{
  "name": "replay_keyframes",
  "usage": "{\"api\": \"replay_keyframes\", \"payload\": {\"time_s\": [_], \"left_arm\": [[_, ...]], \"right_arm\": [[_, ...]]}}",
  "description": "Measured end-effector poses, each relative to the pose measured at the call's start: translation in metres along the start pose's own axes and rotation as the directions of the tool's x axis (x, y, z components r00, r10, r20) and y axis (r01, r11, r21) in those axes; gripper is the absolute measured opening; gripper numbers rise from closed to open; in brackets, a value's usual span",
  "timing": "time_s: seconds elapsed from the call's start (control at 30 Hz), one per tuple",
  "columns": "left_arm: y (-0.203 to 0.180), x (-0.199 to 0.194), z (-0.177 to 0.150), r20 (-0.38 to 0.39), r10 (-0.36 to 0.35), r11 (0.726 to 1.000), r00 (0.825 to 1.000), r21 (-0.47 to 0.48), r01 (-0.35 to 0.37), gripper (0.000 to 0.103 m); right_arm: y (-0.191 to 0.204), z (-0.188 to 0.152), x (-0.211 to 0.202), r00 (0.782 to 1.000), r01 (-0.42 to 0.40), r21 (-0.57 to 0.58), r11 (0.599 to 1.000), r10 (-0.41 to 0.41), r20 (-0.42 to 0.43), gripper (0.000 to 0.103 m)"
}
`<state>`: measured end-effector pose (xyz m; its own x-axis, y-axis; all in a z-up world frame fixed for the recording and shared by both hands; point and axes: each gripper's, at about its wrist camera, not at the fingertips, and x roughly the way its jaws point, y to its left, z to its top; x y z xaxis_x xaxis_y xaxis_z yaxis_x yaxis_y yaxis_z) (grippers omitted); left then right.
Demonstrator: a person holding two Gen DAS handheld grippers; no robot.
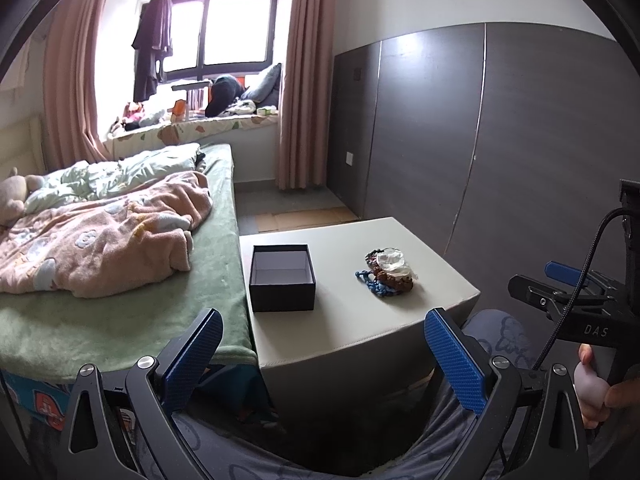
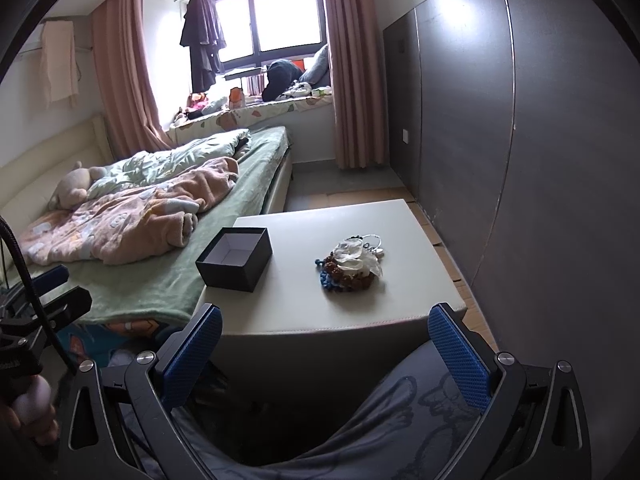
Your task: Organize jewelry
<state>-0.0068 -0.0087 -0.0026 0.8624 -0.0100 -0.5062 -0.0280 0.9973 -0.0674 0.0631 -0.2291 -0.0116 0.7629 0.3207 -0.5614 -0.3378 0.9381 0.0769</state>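
On the stool [image 1: 400, 240]: one box [image 1: 282, 278], one jewelry pile [image 1: 390, 272].

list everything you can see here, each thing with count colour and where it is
open square cardboard box: 1, black with pale lining, empty, left part of the stool top
heap of beaded jewelry: 1 pile, blue, brown and clear pieces, right of the box, apart from it
padded square stool: 1, off-white, beside the bed
bed with green sheet: 1, left of the stool
fleece blanket: 1, pink, crumpled on the bed
plush toy: 1, beige, near the headboard
curtains: 2, pink, flanking the window
dark garment: 1, hanging at the window
wall panels: grey, right side
left gripper: blue pads, open, empty
right gripper: blue pads, open, empty
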Motion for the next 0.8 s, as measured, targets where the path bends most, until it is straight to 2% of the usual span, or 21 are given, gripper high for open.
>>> {"api": "replay_keyframes", "payload": {"time_s": [0.6,0.8], "left_arm": [[0.007,0.014,0.012,0.004,-0.017,1.000,1.000,-0.010,0.017,0.101],[0.003,0.039,0.019,-0.022,-0.017,1.000,1.000,-0.012,0.016,0.101]], "right_arm": [[0.006,0.003,0.002,0.999,-0.040,0.004,0.999,0.040,-0.002,0.103],[-0.010,0.006,0.015,1.000,0.001,0.043,0.999,-0.001,-0.012,0.103]]}}
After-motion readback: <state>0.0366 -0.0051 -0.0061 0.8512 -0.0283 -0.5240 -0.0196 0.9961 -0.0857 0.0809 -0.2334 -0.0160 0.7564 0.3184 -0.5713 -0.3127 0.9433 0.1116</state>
